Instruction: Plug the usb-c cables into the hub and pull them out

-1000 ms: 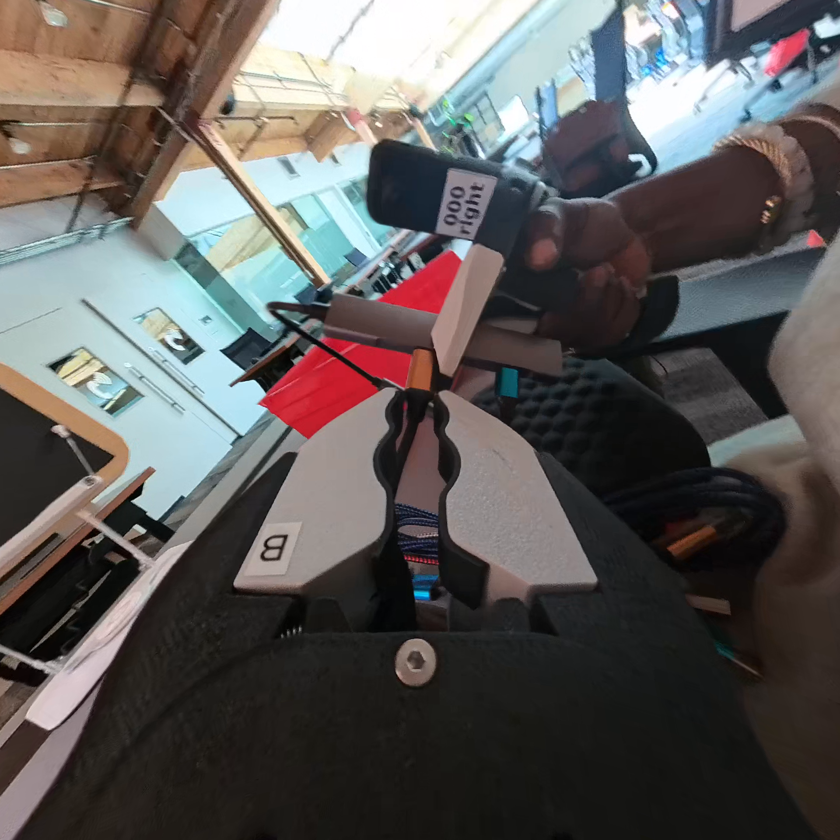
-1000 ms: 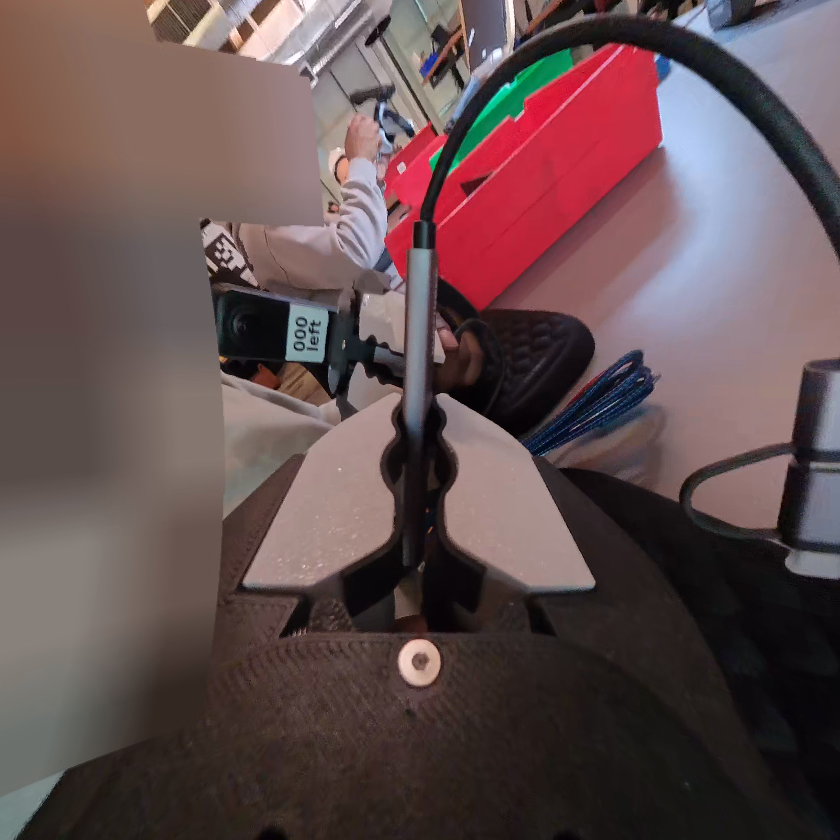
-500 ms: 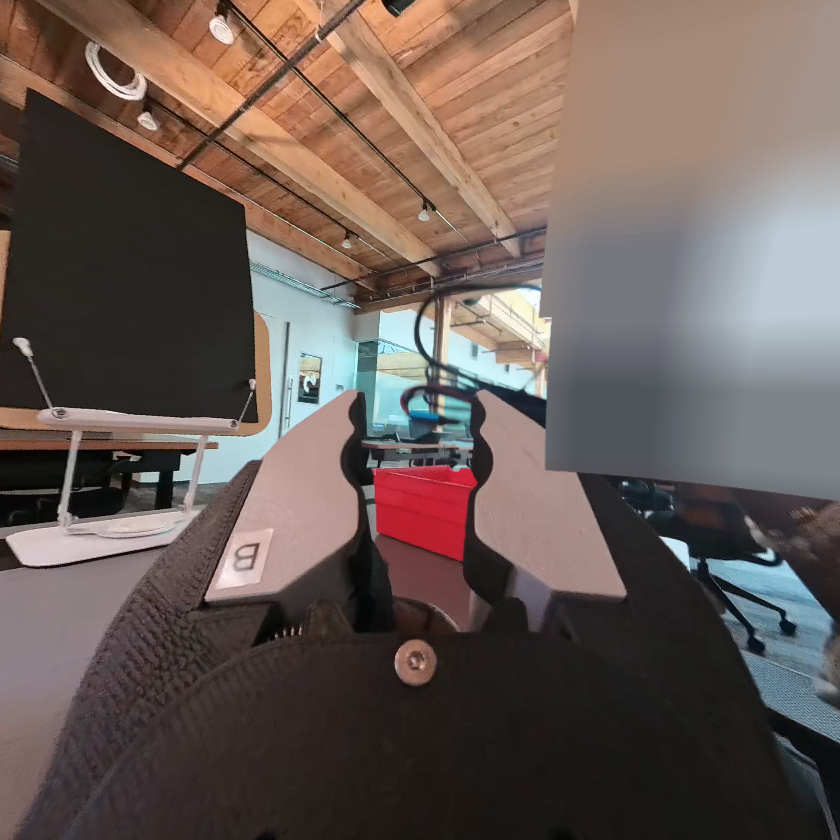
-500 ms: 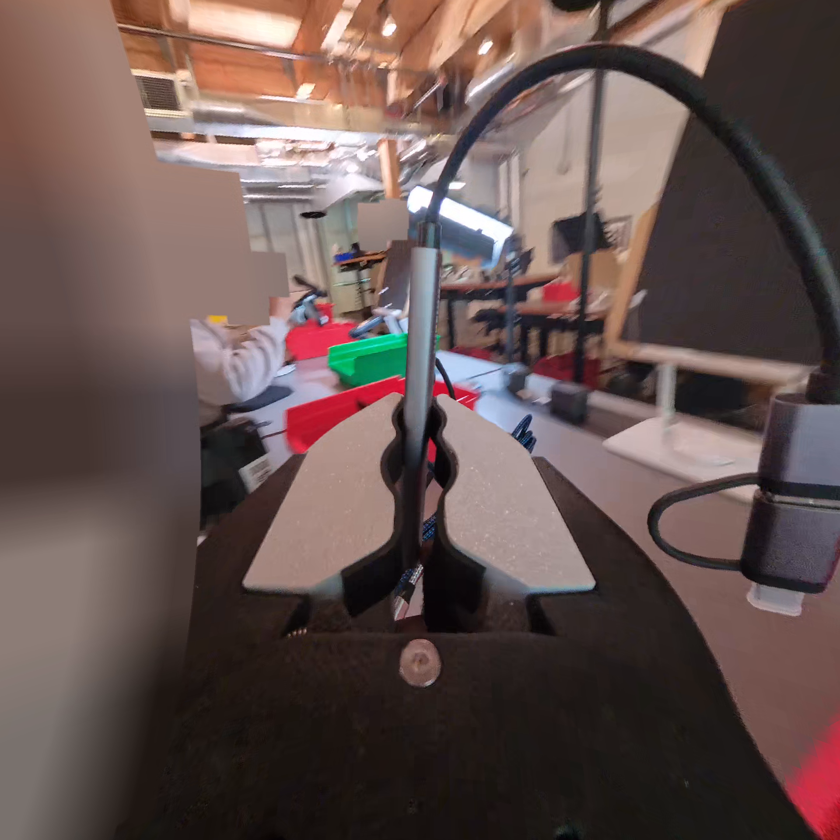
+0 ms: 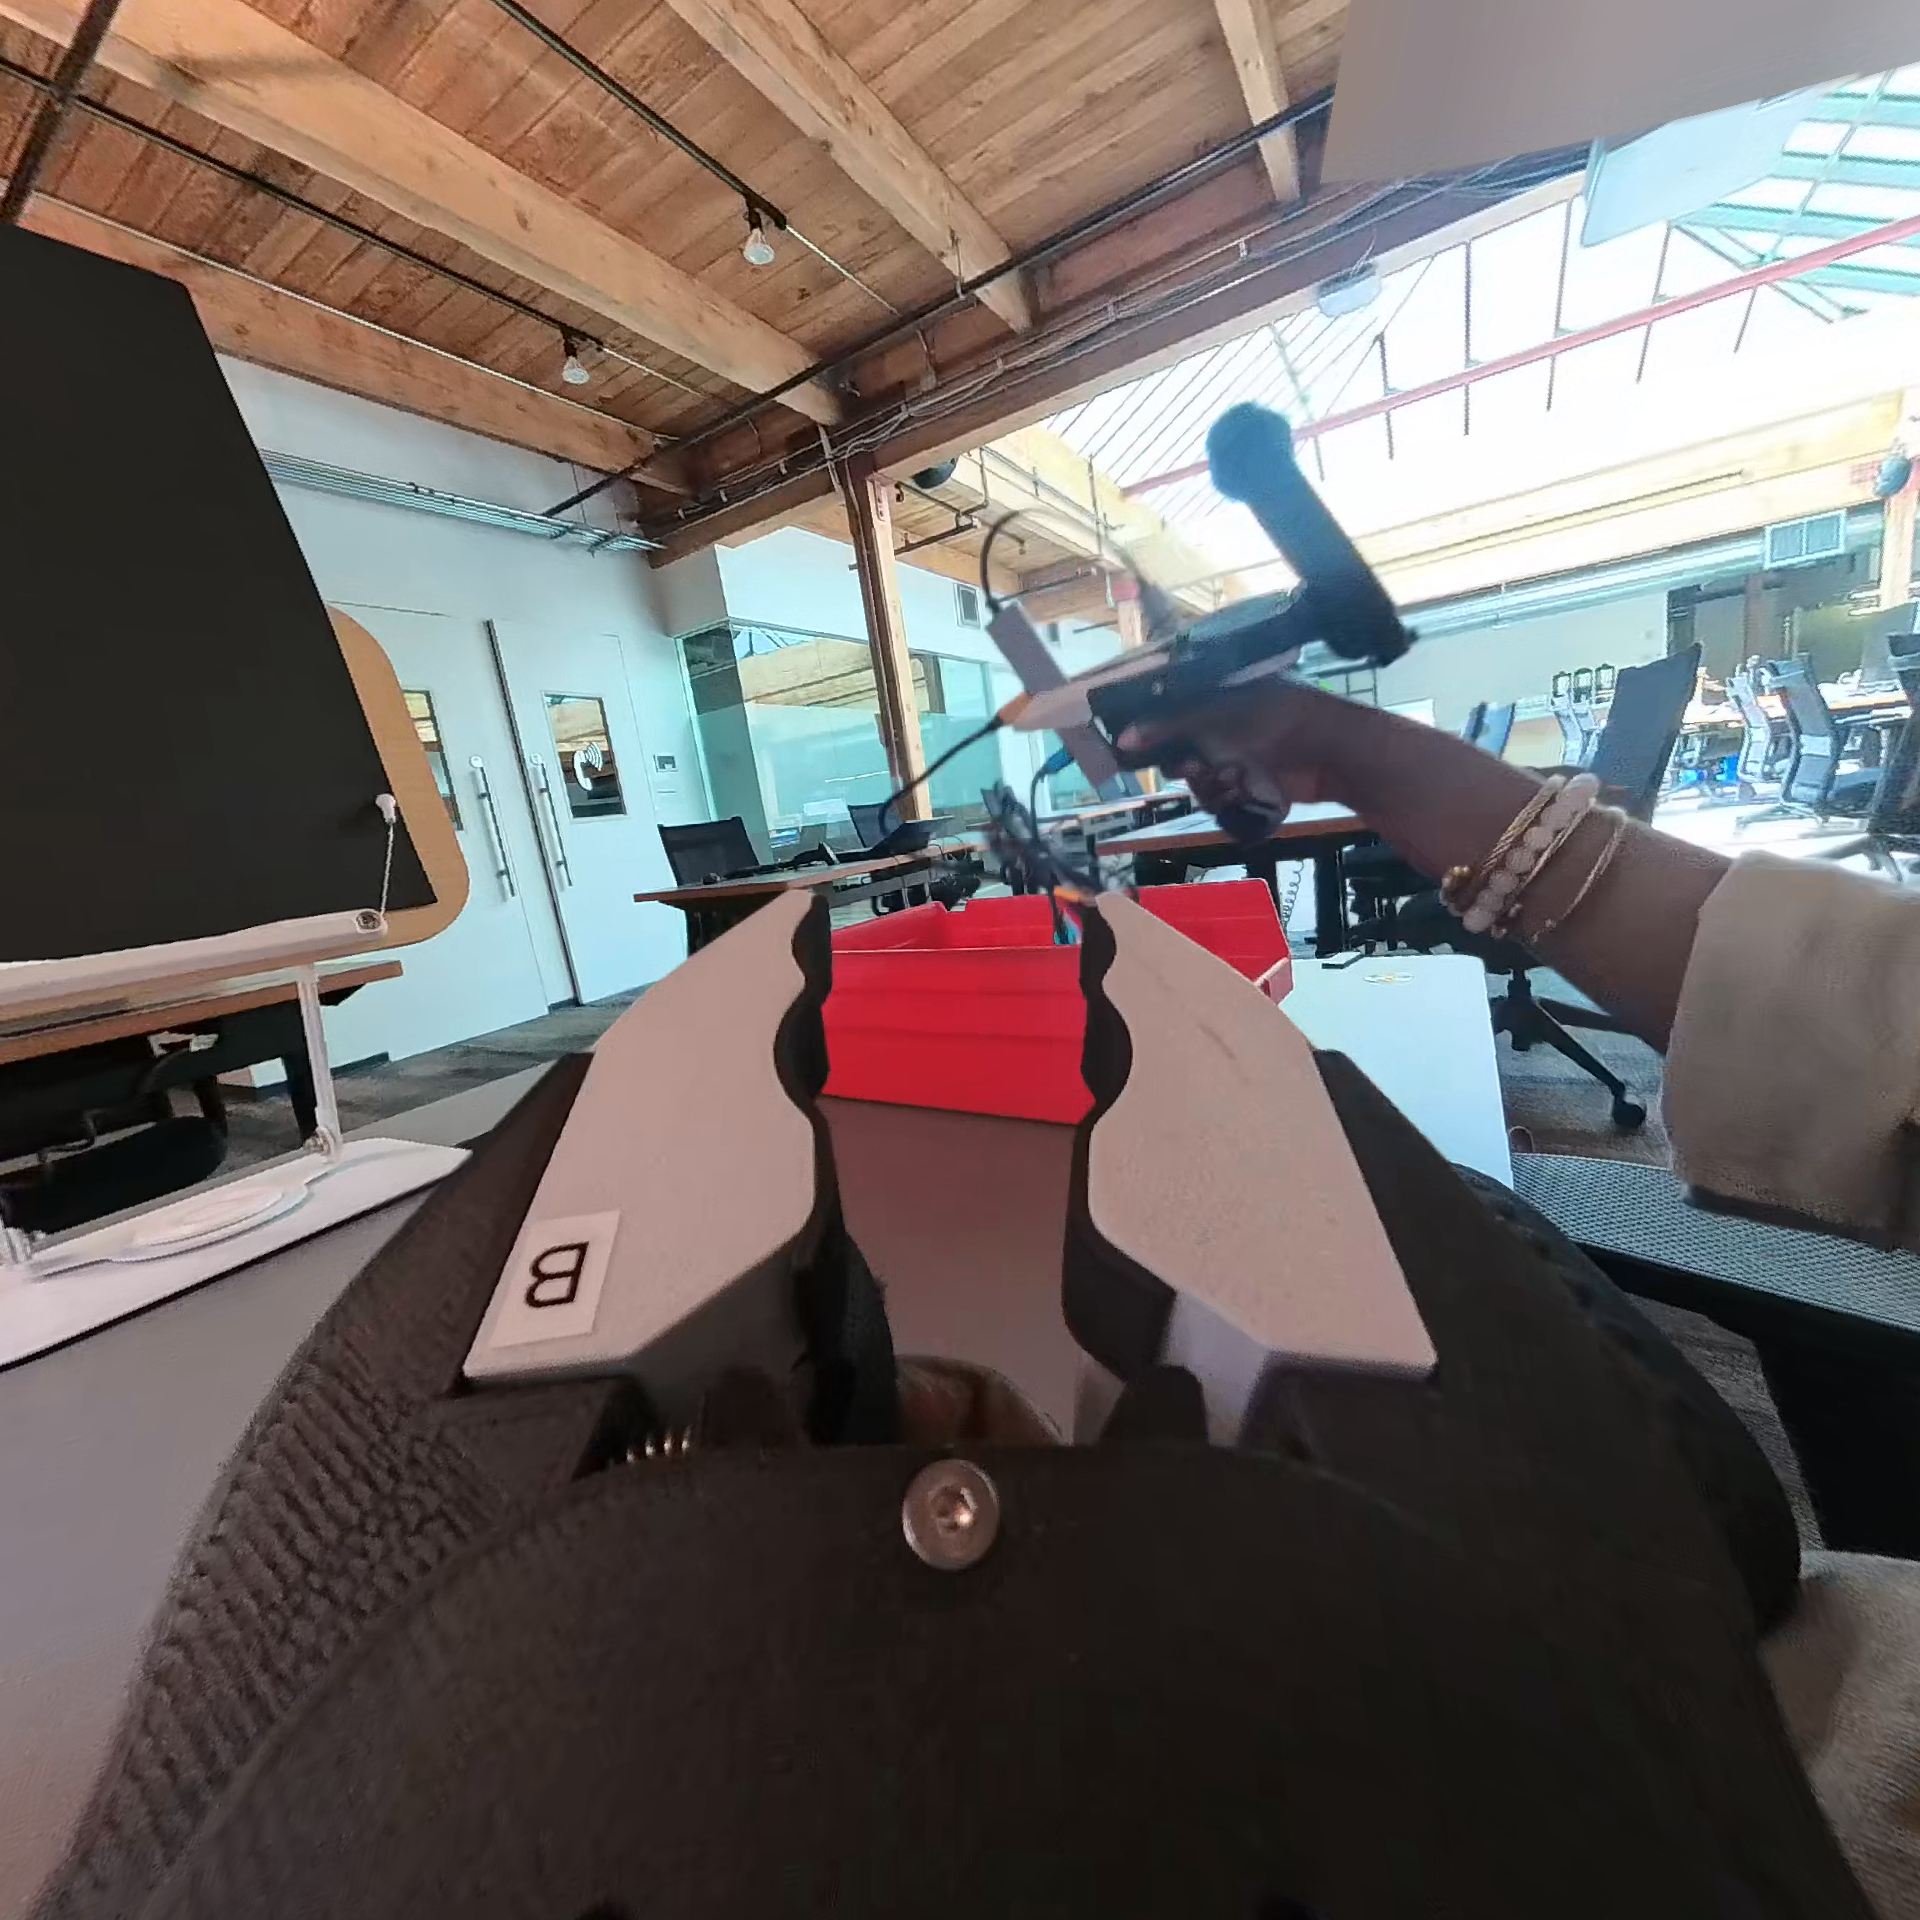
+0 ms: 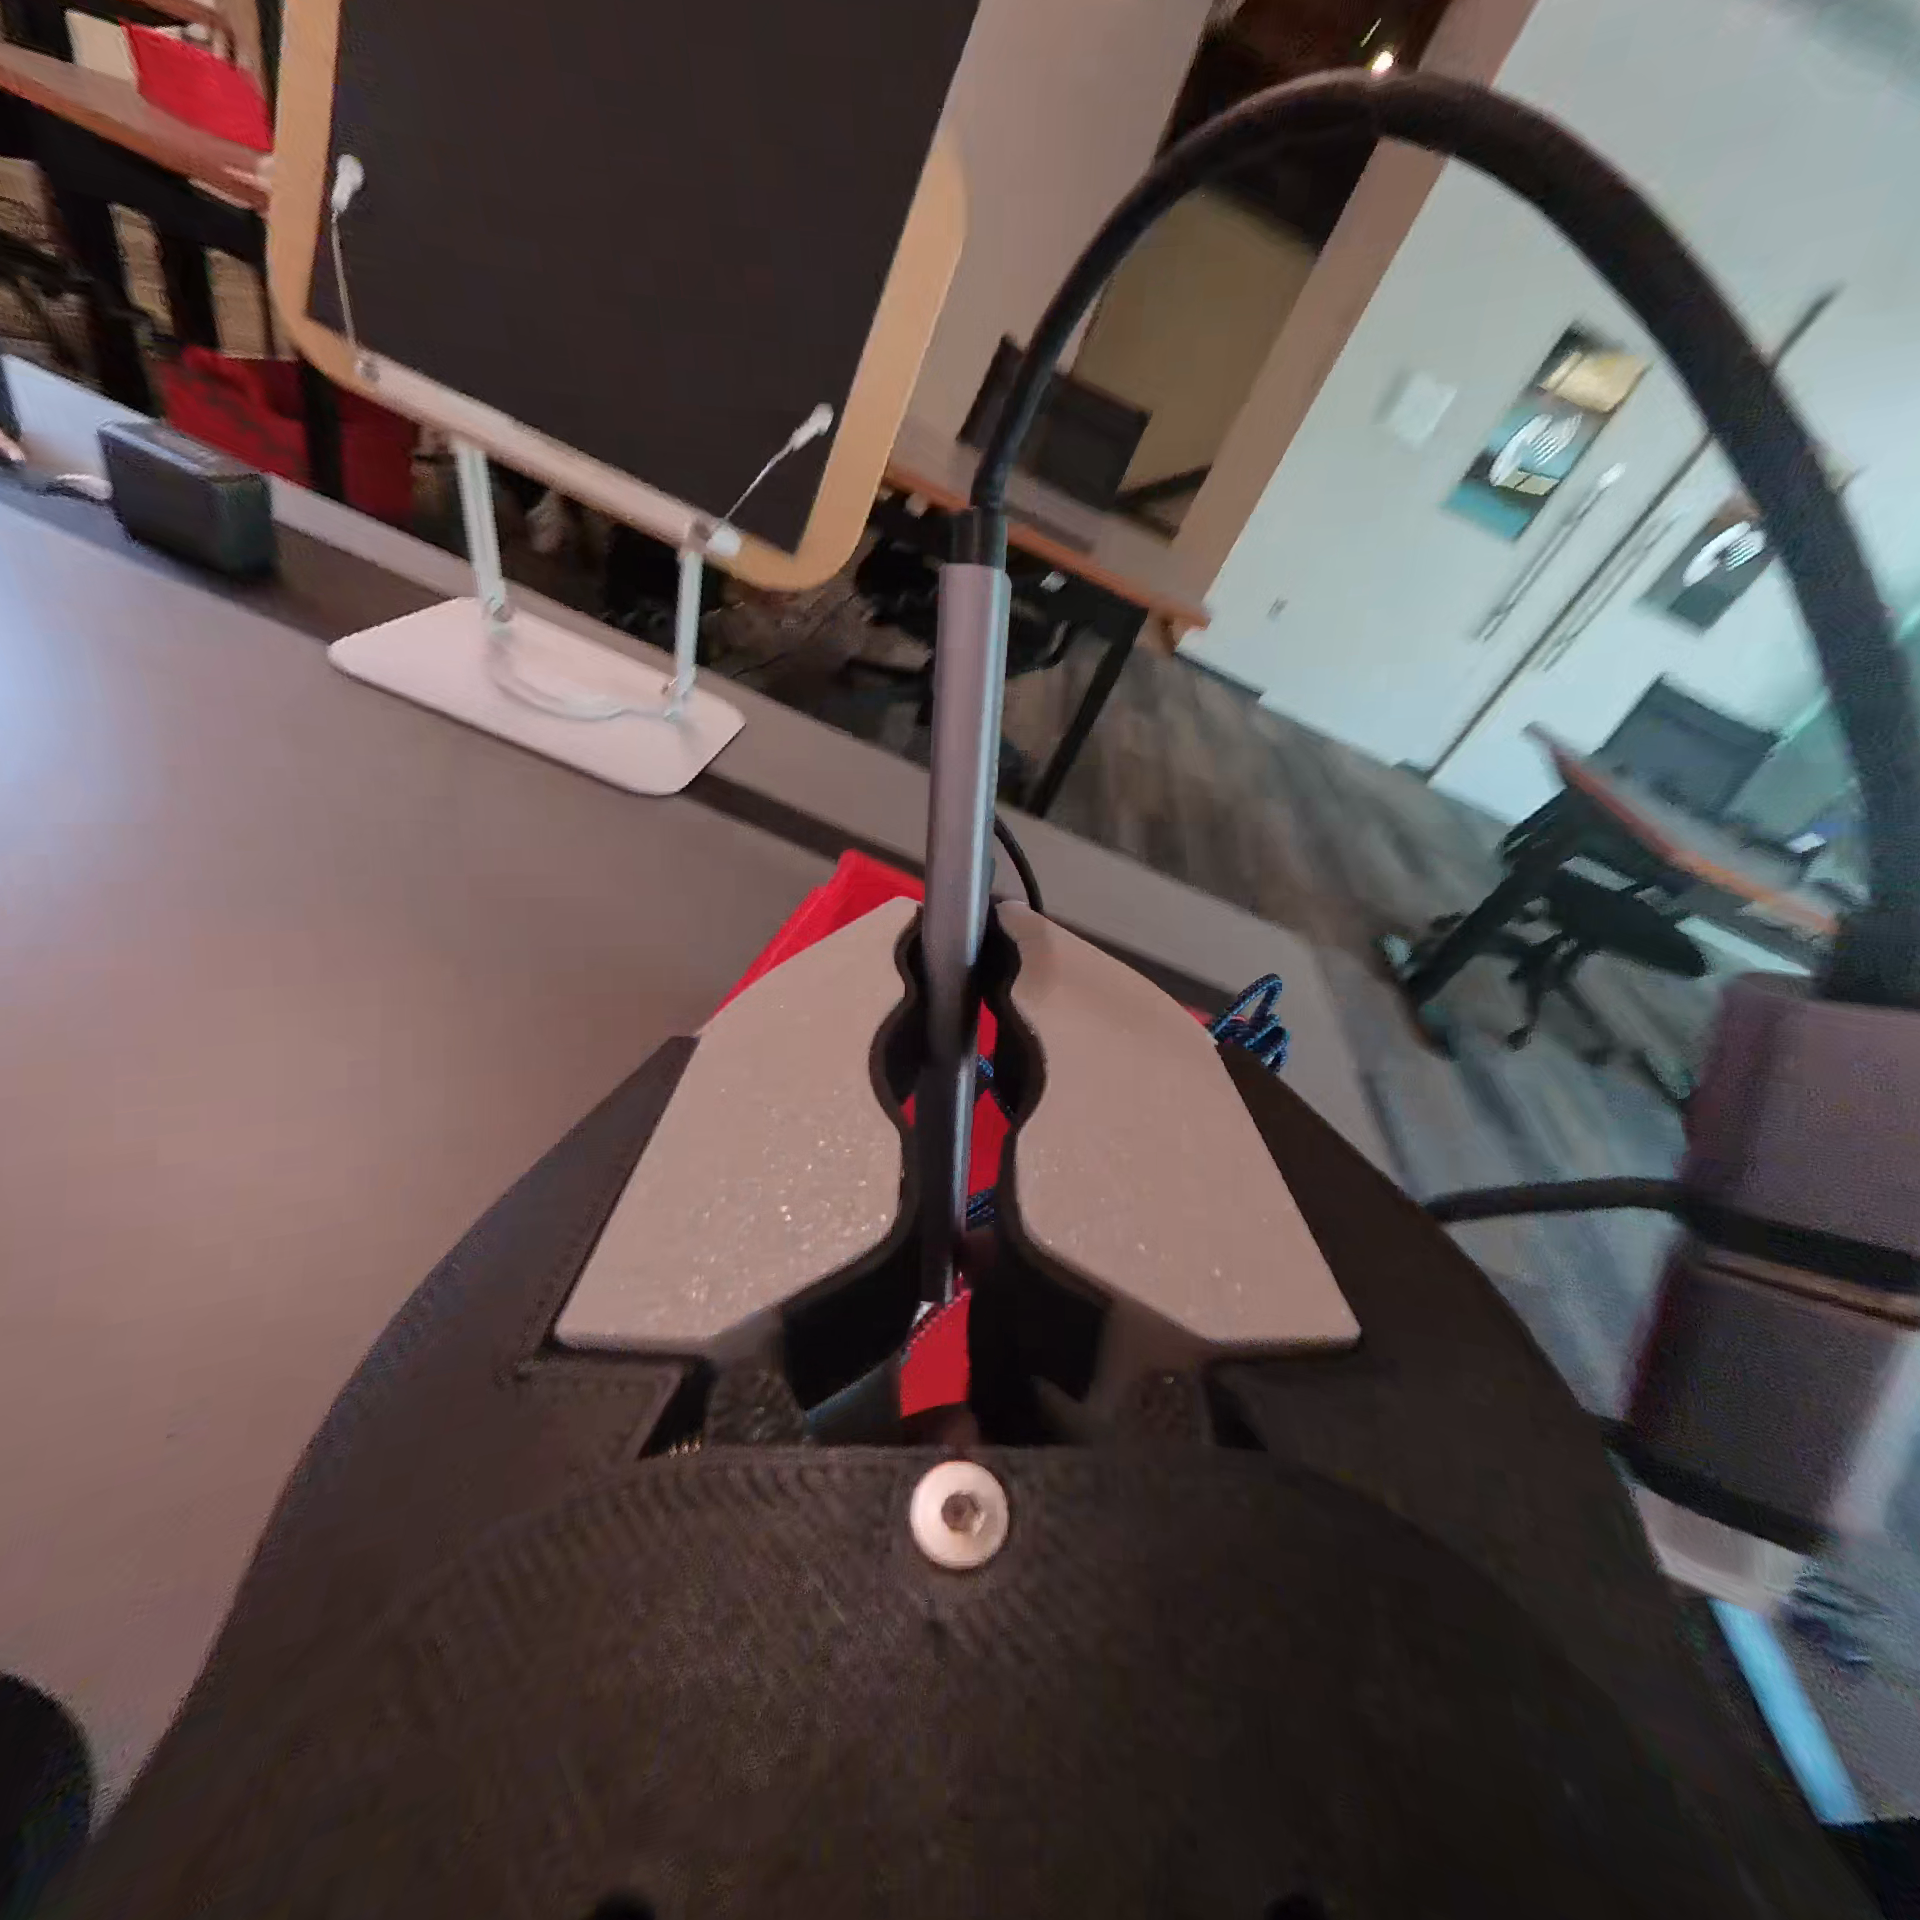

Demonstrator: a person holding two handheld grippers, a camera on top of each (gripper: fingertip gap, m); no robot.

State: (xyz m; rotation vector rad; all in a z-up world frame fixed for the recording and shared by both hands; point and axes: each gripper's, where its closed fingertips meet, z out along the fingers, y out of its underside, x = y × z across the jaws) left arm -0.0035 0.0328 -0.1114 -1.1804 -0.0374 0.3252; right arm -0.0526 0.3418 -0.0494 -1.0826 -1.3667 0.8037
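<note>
The left hand-held gripper sits spread and empty at the centre of the left wrist view, a red bin on the grey worktop showing through the gap between its fingers. At centre right of that frame, the right hand-held gripper is raised in the air by a hand, pinching the slim grey hub. Thin cables dangle from it towards the bin, though motion blur makes it hard to tell how many remain plugged in.

In the right wrist view the hub stands edge-on at the centre of the frame, pressed between the fingers of the right hand-held gripper, which grip it only along its narrow faces. Its own thick black lead arcs across the upper right to a grey adapter plug hanging at the right edge, and a coil of blue braided cable lies just right of the fingertips.

The risks appear to lie in that thin grip. The swinging weight of the lead and adapter could twist the hub between the pads, throwing its ports off line for the next insertion. A pull on a seated cable could drag the hub out altogether. Loose cables may also snag on the rim of the bin below.
</note>
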